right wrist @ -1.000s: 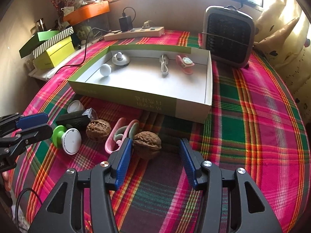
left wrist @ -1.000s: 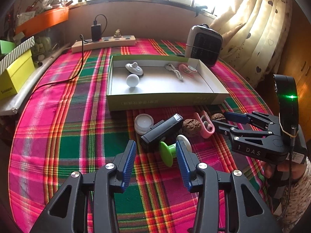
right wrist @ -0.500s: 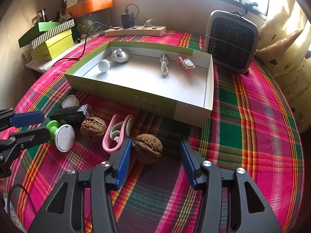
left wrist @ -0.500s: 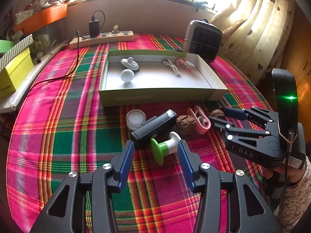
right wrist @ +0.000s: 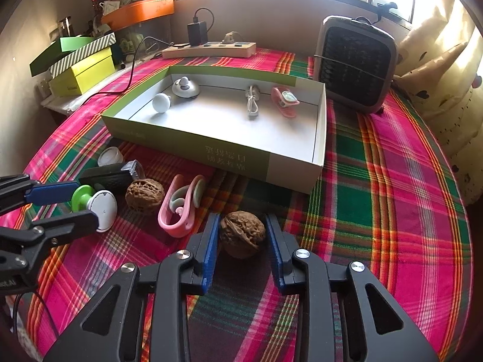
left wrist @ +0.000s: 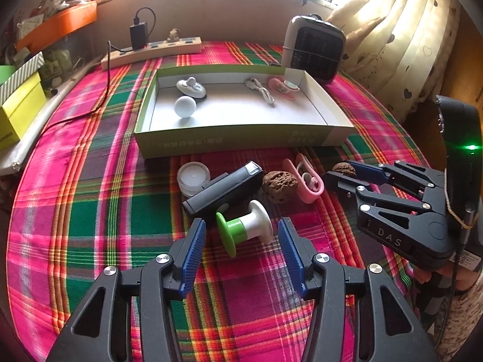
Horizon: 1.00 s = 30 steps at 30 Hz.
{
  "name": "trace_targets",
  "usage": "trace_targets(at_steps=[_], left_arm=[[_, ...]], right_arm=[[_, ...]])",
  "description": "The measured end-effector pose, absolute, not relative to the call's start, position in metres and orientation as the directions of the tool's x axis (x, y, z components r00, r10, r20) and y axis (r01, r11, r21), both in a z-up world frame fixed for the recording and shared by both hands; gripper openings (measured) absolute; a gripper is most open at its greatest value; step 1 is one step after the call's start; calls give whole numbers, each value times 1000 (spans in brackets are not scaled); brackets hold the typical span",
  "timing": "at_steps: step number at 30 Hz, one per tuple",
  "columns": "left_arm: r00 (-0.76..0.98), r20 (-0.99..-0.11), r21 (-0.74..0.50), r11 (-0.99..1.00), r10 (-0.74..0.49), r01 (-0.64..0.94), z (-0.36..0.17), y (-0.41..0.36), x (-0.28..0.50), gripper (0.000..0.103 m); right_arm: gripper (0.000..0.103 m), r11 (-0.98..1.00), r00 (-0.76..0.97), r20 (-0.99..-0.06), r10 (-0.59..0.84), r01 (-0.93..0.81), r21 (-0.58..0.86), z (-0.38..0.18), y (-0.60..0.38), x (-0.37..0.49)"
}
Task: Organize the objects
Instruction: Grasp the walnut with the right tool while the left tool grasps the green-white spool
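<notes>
On the plaid tablecloth (left wrist: 90, 211) the biggest thing is the shallow green-and-white box (right wrist: 229, 154), which already holds a white ball, a grey knob, a cable and a pink clip; it looks like the place the loose items are meant to go. In front of it lies a row of smaller pieces: a black rectangular gadget (left wrist: 223, 190), a pink clip (right wrist: 181, 208), a green-and-white spool (left wrist: 244, 229), two walnuts and a small white jar (left wrist: 193, 176). The right gripper (right wrist: 243, 235) sits low over the cloth with its blue pads flanking the nearer walnut (right wrist: 241, 233); the pads look very near or just touching it, but the shell still rests on the cloth, so I cannot tell if the grip has closed. To do this well, squeeze across the widest part and keep the pads level, since a round hard shell may squirt out. The left gripper (left wrist: 243, 241) hovers with fingers spread wide, the spool lying between the tips, untouched.
</notes>
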State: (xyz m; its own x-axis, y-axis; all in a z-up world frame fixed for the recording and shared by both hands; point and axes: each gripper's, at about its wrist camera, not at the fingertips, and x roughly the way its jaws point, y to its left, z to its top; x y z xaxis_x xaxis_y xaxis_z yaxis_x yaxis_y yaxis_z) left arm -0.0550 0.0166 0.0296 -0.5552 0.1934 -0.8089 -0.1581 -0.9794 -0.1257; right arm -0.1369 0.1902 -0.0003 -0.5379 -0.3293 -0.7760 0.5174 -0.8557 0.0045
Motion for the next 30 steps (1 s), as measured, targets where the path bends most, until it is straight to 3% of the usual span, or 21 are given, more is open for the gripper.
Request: trace_targets(at_steps=[26, 30], left_arm=[[-533, -822, -155, -979, 201, -131, 18, 13, -68, 48], [-537, -821, -151, -980, 196, -127, 18, 12, -67, 42]], right_arm=[[32, -856, -537, -776, -331, 517, 8, -1, 191, -137], [32, -856, -537, -776, -332, 517, 8, -1, 191, -137]])
